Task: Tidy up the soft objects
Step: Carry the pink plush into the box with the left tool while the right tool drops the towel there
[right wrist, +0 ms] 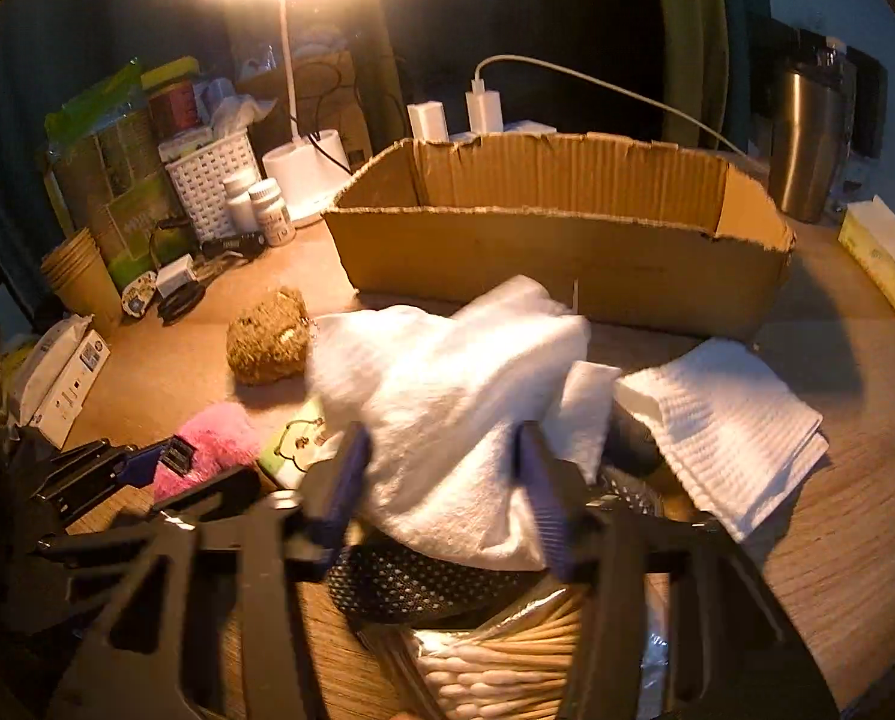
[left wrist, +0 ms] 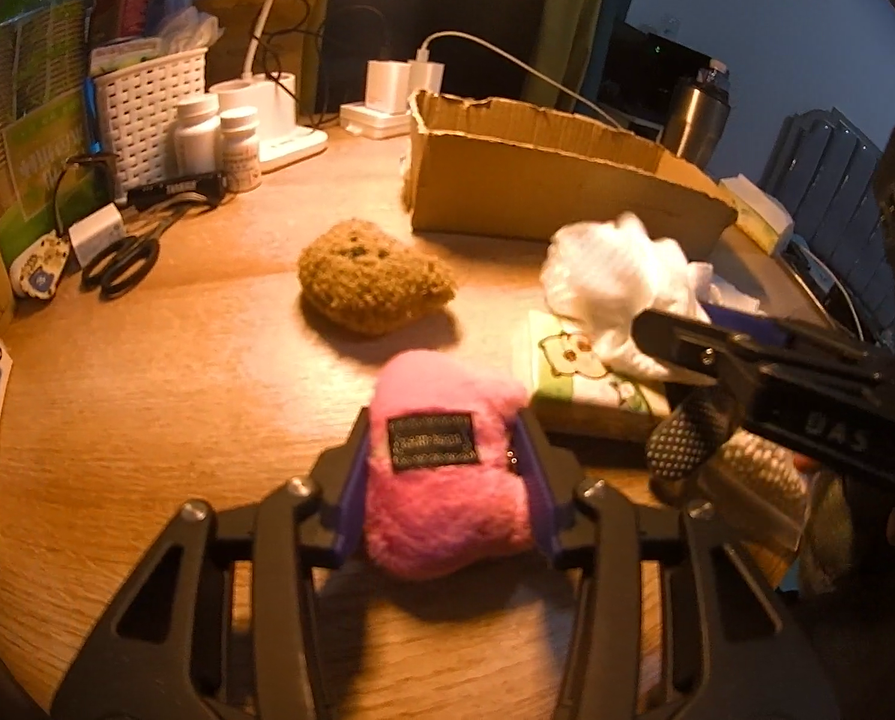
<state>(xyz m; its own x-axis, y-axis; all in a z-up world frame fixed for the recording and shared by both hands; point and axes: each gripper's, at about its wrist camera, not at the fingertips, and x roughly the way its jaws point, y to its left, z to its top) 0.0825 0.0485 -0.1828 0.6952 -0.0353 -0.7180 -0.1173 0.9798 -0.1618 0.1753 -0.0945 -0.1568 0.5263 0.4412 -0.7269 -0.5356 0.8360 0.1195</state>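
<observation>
Left wrist view: left gripper (left wrist: 441, 462) jaws pinching pink plush toy (left wrist: 441, 480), before cardboard box (left wrist: 543, 180); right gripper (right wrist: 441, 480) jaws squeezing white cloth (right wrist: 447, 396).

On the counter (left wrist: 147, 420), a plush toy (left wrist: 441, 480) sits between the fingers of the left tool (left wrist: 441, 468) at 6 o'clock in the left wrist view. A knitted ball (left wrist: 375, 285) lies just beyond it at 12 o'clock, with the cardboard box (left wrist: 543, 192) behind at 1 o'clock. A crumpled cloth (left wrist: 615, 282) rests at 3 o'clock upon a tissue pack (left wrist: 579, 378). Scissors (left wrist: 123, 264) and pill bottles (left wrist: 216, 138) stand at 10 o'clock before a basket (left wrist: 147, 102). In the right wrist view, a folded towel (right wrist: 729, 426) lies at 3 o'clock of the right tool (right wrist: 441, 480).
</observation>
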